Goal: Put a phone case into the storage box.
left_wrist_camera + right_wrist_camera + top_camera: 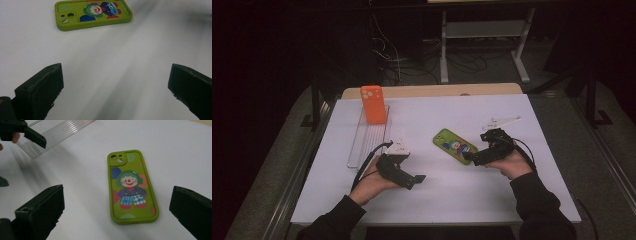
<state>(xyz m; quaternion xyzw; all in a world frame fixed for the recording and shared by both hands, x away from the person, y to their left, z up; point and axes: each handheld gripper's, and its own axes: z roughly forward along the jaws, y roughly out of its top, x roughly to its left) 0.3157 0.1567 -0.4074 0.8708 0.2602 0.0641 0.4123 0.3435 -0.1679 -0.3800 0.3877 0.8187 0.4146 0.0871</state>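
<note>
A green phone (pixel 454 145) with a clown picture on its back lies flat on the white table (pixel 512 190), right of centre. It also appears at the top of the left gripper view (pixel 93 13) and between the jaws in the right gripper view (pixel 131 187). My right gripper (pixel 470 157) is open just at the phone's near right end, its jaws standing wide to either side (pixel 116 215). My left gripper (pixel 413 180) is open and holds nothing; it rests low over bare table, left of the phone (pixel 115 92). An orange phone (pixel 373 104) stands upright in a clear ribbed rack (pixel 368 137).
The clear rack (pixel 50 137) lies along the left side of the table. A wooden board edge (pixel 432 90) runs behind the table's far side. Beyond it are a dark floor, cables and a grey metal stand (pixel 484 30).
</note>
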